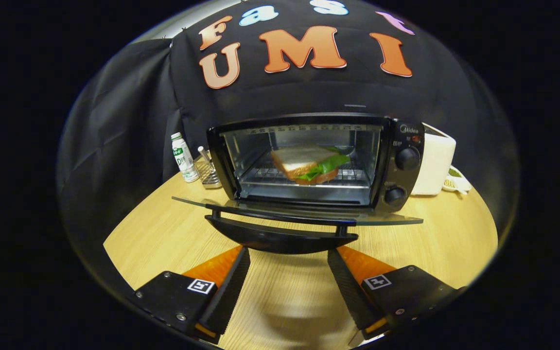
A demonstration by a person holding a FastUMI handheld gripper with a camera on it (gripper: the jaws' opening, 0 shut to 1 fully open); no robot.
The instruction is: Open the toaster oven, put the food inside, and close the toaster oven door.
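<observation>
A black toaster oven (401, 146) stands on the wooden table (163, 233) with its glass door (299, 214) folded down flat toward me. The door's black handle (282, 238) hangs at its front edge. Inside, on the wire rack, lies a sandwich (309, 164) of white bread with green lettuce and a red slice. My gripper (287, 253) is open, its two dark ribbed fingers (234, 279) spread wide just below and in front of the handle. The fingertips reach under the handle's ends, and nothing lies between them.
Left of the oven stand a small white bottle (183, 158) and a wire holder (208, 172). On the right sit a white appliance (433, 163) and a small white dish (457, 181). Bare tabletop stretches below the door and between my fingers.
</observation>
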